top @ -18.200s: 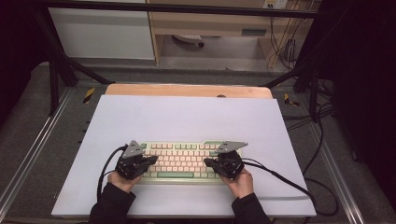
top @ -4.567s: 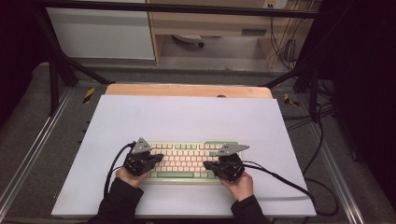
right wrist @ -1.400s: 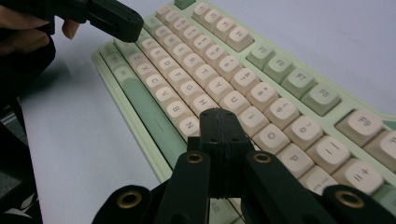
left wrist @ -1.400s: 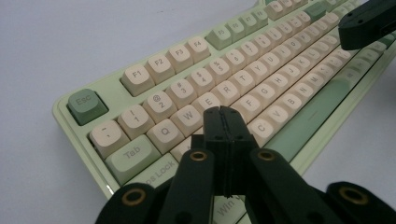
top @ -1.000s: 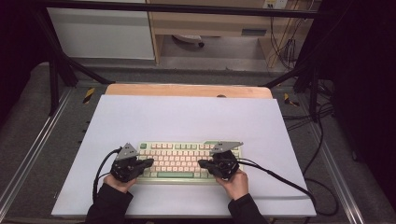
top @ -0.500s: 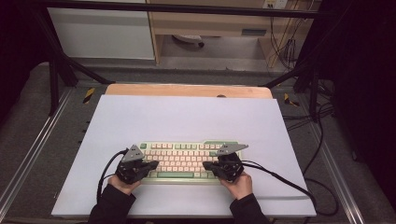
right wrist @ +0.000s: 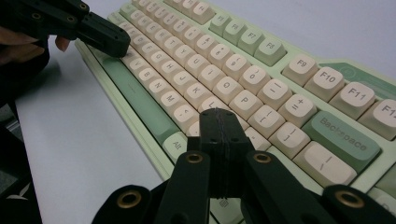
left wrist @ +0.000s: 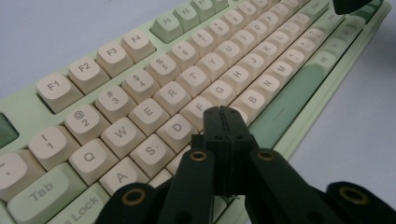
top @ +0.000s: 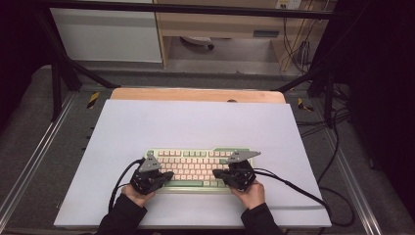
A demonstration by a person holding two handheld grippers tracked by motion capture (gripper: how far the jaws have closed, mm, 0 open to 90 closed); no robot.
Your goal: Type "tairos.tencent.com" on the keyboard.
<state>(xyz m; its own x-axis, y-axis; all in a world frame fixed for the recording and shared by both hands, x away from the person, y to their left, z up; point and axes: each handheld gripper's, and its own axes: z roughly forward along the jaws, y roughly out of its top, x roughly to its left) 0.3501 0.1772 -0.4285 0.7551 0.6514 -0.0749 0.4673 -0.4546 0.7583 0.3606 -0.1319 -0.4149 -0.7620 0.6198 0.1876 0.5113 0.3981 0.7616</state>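
On the white table top (top: 195, 122), near its front edge, lies the green-and-cream keyboard (top: 195, 164) — the landmark for both tools. At its left half the left gripper (left wrist: 223, 114), jaws pressed together on nothing, noses down over the F and V keys; at its right half the right gripper (right wrist: 219, 119), jaws likewise together and empty, hangs by the Alt key (right wrist: 178, 140). Judged step: typing with closed tips — the next move calls for a short, square press on one keycap without clipping its neighbours.
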